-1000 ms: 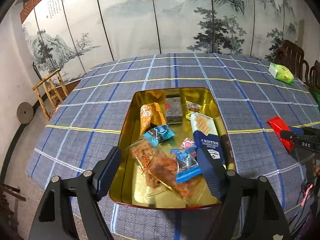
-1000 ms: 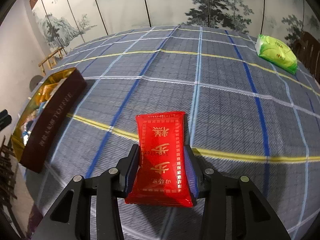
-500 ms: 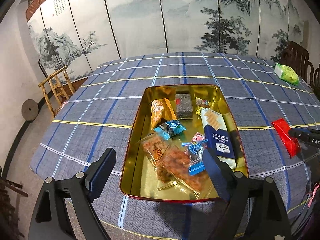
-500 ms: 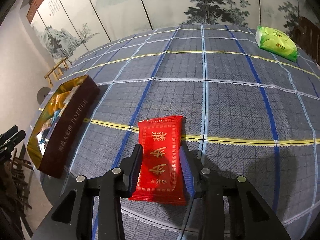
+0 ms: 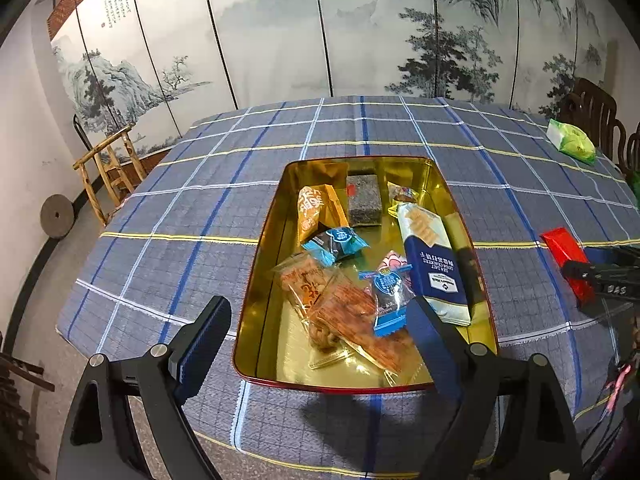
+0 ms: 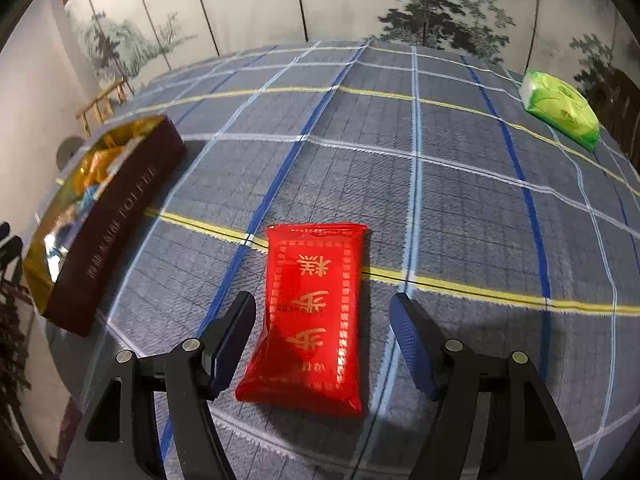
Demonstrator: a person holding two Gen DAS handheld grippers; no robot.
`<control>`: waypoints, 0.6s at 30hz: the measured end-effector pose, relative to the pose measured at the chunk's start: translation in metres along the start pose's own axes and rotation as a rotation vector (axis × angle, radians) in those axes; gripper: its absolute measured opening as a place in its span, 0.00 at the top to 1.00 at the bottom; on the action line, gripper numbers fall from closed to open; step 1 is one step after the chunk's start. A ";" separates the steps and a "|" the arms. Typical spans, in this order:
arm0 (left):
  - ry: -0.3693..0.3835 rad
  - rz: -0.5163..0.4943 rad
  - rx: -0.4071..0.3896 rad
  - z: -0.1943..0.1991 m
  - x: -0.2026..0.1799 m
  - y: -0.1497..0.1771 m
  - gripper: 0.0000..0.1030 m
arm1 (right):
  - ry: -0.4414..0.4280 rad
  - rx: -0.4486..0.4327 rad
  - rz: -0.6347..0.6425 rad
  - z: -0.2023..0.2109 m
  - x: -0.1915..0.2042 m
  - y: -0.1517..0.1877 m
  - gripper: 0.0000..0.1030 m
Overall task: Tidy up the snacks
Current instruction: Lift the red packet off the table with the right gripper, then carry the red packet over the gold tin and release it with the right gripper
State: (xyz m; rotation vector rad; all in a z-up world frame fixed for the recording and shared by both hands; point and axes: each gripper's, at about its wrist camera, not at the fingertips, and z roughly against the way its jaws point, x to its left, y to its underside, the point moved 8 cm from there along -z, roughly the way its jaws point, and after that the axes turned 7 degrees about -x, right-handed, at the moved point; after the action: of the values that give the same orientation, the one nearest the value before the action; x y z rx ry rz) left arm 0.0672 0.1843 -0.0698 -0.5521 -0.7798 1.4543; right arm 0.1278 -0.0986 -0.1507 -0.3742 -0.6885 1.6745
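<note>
A gold tin (image 5: 264, 280) with a dark red outside (image 6: 116, 224) sits on the checked tablecloth and holds several wrapped snacks, among them a blue cracker pack (image 5: 434, 264). My left gripper (image 5: 320, 332) hovers open over the tin's near end with nothing between its fingers. A red snack packet (image 6: 312, 312) with gold characters lies flat on the cloth to the right of the tin. My right gripper (image 6: 324, 340) straddles the packet; its jaws are opening and the pads stand clear of the packet's sides. The packet (image 5: 566, 258) and the right gripper's tips also show in the left wrist view.
A green packet (image 6: 560, 106) lies near the table's far right edge. Dark wooden chairs (image 5: 592, 116) stand behind it. A painted folding screen runs behind the table, and a small wooden rack (image 5: 108, 168) stands on the floor at the left.
My right gripper's jaws, shut on the red packet before, have spread apart and the packet now rests free on the cloth. My left gripper opened wider and pulled back slightly above the tin.
</note>
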 end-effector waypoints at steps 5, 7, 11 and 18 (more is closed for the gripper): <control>0.001 -0.002 0.002 0.000 -0.002 0.000 0.16 | 0.070 0.012 0.112 -0.004 0.013 -0.002 0.55; 0.001 -0.002 0.001 0.001 -0.003 0.000 0.16 | 0.067 0.014 0.148 -0.002 0.015 -0.002 0.56; 0.007 0.012 0.001 0.005 -0.001 0.002 0.16 | 0.007 0.005 0.109 0.007 0.017 0.003 0.56; 0.004 0.021 -0.002 0.009 0.002 0.002 0.16 | -0.091 -0.059 0.042 0.026 0.040 -0.013 0.56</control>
State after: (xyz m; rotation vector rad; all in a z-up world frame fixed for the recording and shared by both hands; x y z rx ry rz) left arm 0.0593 0.1852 -0.0652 -0.5661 -0.7744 1.4710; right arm 0.1132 -0.0646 -0.1173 -0.3577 -0.8033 1.7220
